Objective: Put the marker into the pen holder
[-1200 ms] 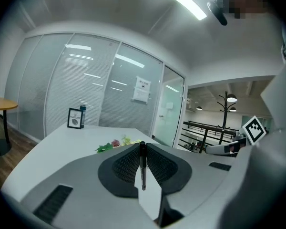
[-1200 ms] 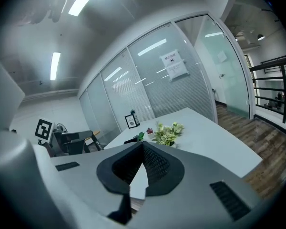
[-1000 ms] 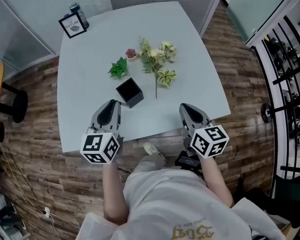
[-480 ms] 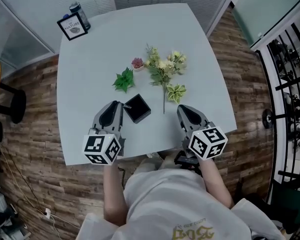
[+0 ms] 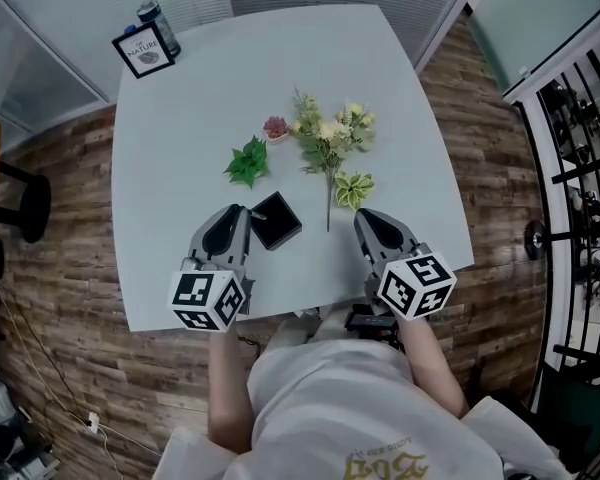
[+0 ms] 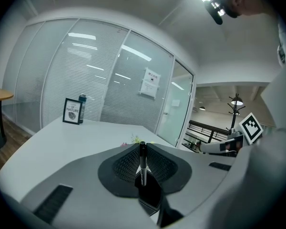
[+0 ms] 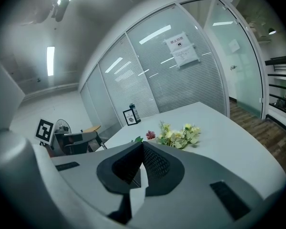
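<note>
On a pale grey table (image 5: 170, 168), a small black-framed sign (image 5: 144, 51) stands at the far left corner with a dark can (image 5: 157, 20) just behind it. Nearer the person, the left gripper (image 5: 232, 216) has its jaws clamped on a slim black marker with a light band (image 6: 142, 162), which stands upright between the ribbed pads in the left gripper view. In the head view the marker's free end pokes out past the jaw tips to the right, reaching the left rim of the square black pen holder (image 5: 277, 220), which sits just beside that gripper. Whether the end is already inside the holder's opening cannot be told.

Beyond the holder lie a green leaf sprig (image 5: 247, 160) and a small pink flower (image 5: 275, 127), then a spray of pale yellow and green artificial flowers (image 5: 332, 138) whose stem runs down between the two grippers. At the right, the right gripper (image 5: 365, 216) hangs over the table's near edge, well apart from the holder, its jaws closed together with nothing between them.
</note>
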The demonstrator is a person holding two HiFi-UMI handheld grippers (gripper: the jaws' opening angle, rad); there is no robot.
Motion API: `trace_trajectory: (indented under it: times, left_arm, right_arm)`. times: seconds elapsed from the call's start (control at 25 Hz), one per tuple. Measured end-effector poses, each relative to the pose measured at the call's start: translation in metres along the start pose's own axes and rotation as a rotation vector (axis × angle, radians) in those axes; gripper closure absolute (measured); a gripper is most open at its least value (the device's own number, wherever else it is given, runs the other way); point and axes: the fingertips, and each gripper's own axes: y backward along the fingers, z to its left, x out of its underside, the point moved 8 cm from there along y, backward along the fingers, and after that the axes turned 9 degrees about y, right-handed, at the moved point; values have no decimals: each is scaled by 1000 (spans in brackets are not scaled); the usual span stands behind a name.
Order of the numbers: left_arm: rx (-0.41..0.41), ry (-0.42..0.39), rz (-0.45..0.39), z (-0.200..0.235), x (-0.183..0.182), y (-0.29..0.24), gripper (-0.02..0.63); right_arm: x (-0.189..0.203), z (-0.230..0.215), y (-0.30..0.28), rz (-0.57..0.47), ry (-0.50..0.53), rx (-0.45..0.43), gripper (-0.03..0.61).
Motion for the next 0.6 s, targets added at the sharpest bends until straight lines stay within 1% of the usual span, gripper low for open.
trace_trajectory:
  times: [0.32,0.6]
  left_arm:
    - [-36,2,11,2,8,-5,565]
    - [-66,-5,37,5,22,-10,565]
  right_arm:
    - [-3,-3,-17,23,16,-51,561]
    - [6,-2,-30,59,18,-79,561]
